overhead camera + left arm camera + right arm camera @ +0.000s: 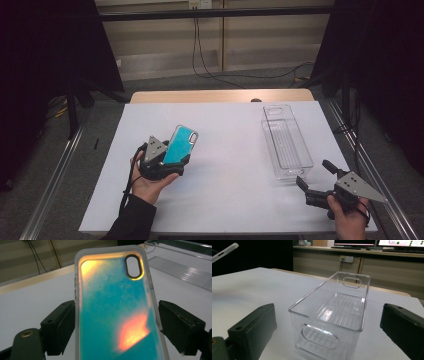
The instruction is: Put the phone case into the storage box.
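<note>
In the high view, the left tool point(167, 162) holds a blue phone case point(179, 144) by its 2 long sides, up off the white worktop point(225, 165). The case leans toward a clear bin point(286, 142) that stands well apart on the other side, probably so it can go in there. The right tool point(314, 181) waits just beside the near end of the bin, jaws wide with nothing between them, maybe to keep the bin from sliding.

The left gripper view shows something the high view does not: the case point(117, 312) has a clear rim and a camera hole point(134, 266) at the top, with orange shine on the blue. The 2 jaws press its edges. The bin point(180, 262) sits past it.

In the right gripper view, the jaws stand wide on each side of the bin point(332, 322). From here I can see that the bin is empty, with a ridged floor and a handle hole at each end. A corner of the case point(224, 251) peeks in at the top left.
</note>
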`<action>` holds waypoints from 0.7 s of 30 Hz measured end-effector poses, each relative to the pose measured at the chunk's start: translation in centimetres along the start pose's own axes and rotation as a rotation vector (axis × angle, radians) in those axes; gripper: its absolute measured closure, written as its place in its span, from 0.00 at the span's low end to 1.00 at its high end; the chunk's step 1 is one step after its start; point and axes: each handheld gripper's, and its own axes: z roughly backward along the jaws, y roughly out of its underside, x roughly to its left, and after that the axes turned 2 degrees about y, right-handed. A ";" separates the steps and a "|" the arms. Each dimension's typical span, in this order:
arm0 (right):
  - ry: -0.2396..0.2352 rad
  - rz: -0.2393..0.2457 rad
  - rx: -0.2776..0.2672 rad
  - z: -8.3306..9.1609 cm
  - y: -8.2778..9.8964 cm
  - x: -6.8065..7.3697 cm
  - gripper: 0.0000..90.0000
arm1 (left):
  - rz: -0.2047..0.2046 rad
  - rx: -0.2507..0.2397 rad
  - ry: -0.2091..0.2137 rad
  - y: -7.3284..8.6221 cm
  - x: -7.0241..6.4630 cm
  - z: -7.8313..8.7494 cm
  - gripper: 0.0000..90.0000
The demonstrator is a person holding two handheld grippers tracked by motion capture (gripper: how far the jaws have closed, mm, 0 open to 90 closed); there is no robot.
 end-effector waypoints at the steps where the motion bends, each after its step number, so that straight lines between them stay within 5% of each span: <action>1: 0.000 0.000 0.000 0.0 0.0 0.0 0.00 | -0.002 0.009 0.002 0.0 -0.2 0.0 0.19; 21: -0.030 0.008 0.010 -0.3 -0.1 0.6 0.00 | 0.002 -0.004 0.040 0.7 -2.6 0.2 0.19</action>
